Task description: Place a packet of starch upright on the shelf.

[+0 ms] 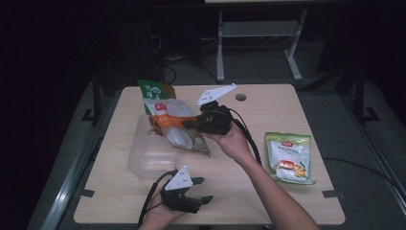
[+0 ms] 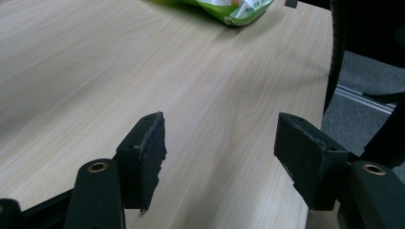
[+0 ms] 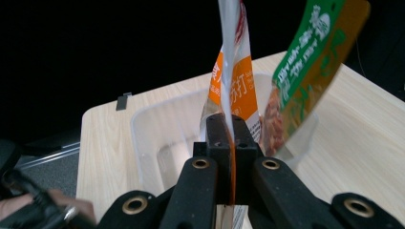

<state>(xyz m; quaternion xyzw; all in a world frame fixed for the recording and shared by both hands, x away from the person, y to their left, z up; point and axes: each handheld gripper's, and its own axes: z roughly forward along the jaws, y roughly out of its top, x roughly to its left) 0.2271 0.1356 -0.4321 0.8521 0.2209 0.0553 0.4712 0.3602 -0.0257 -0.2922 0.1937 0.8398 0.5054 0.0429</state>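
So from where I'm standing, the right gripper point(image 1: 189, 125) has its jaws clamped flat on the edge of an orange-and-white snack pouch point(image 1: 174, 125); in the right gripper view the pouch point(image 3: 232, 90) hangs edge-on in the clamp, its long axis running up and away from the jaws. It's held over a clear plastic bin point(image 1: 143, 155) on the left half of the table point(image 1: 268, 103); the bin's open mouth sits just under and beyond the pouch's lower end, so if this is a packing job (my guess, nobody's said) the move is basically down and forward into that tub.

A green-and-orange pouch point(image 1: 154, 90) leans at the bin's far end; in the right gripper view it point(image 3: 305, 67) sits right beside the held one, and I can't tell if they touch. That's the one I'd worry about snagging.

The left gripper point(image 1: 203, 190) is down at the near edge, jaws spread wide with nothing between them; its own view shows worn, ragged foam pads point(image 2: 152, 143) over bare pale woodgrain. A third bag, light green point(image 1: 288, 157), lies flat on the right side, well apart from the bin.

Materials: pouches are glossy crinkly film, floppy; the bin is thin, translucent, rounded corners, probably slides easily.
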